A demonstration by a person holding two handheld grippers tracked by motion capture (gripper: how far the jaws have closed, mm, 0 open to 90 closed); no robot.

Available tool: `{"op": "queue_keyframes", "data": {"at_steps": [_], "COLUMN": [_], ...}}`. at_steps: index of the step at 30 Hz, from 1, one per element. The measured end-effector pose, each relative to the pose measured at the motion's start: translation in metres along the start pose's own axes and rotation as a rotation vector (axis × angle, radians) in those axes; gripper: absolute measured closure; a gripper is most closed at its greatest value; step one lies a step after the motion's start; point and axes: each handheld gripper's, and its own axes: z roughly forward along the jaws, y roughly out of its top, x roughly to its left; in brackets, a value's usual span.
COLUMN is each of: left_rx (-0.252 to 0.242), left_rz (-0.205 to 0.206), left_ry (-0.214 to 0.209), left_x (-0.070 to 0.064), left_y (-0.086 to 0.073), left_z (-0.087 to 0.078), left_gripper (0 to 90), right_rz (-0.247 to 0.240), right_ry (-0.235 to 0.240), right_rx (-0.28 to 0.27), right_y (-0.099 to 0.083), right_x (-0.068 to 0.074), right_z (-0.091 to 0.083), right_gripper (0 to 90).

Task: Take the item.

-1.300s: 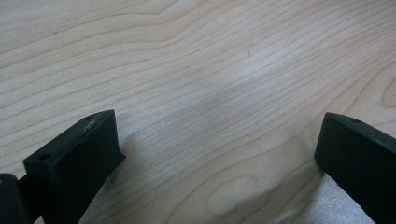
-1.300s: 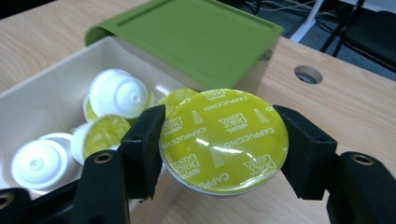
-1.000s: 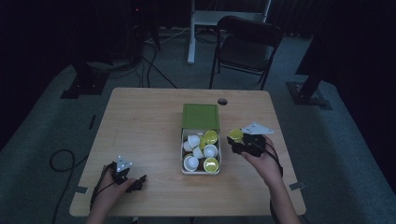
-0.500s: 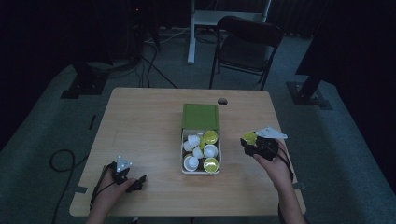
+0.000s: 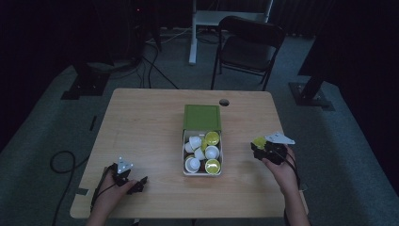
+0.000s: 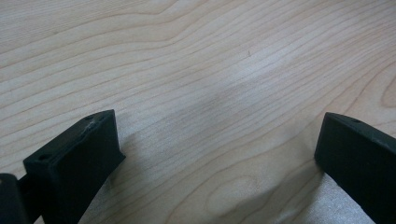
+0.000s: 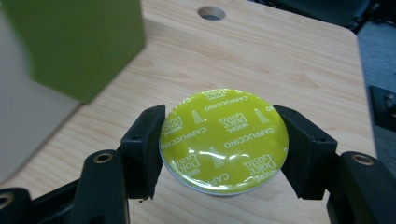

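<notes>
While clamping capsule, R gripper level.

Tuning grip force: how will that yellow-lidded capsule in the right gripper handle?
The capsule looks small, probably light. Its glossy foil lid could dent if pressed. The right gripper fingers clamp its round rim, so it might slip or rotate.

Green box blurred, cut by top and left edges in right hand-held gripper view. Capsule body hidden under lid. Capsules in box too small to count.
</notes>
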Motion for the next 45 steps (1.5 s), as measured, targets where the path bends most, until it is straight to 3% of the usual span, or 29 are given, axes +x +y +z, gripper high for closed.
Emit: {"op": "queue_keyframes", "data": {"at_steps": [10,16,26,33,37,45], "left_rx": [0.0,0.0,0.0,0.0,0.0,0.0], "left_rz": [0.0,0.0,0.0,0.0,0.0,0.0], "left_ry": [0.0,0.0,0.0,0.0,0.0,0.0], "left_x": [0.0,0.0,0.0,0.0,0.0,0.0], "left_y": [0.0,0.0,0.0,0.0,0.0,0.0], "left_z": [0.0,0.0,0.0,0.0,0.0,0.0], "left_gripper": [0.5,0.4,0.4,0.4,0.4,0.4], "right_rz": [0.03,0.066,0.097,0.091,0.107,0.134], "right_ry": [-0.068,-0.085,-0.083,-0.079,-0.074,-0.062], "right_rx": [0.047,0.072,0.1,0.154,0.152,0.153], "right_y": [-0.019,-0.035,-0.046,-0.051,-0.053,-0.052], "right_x": [-0.018,-0.03,-0.037,-0.039,-0.04,-0.04], "right_z": [0.017,0.025,0.03,0.034,0.035,0.034], "right_gripper": [37.8,37.8,37.8,37.4,37.0,20.7]}}
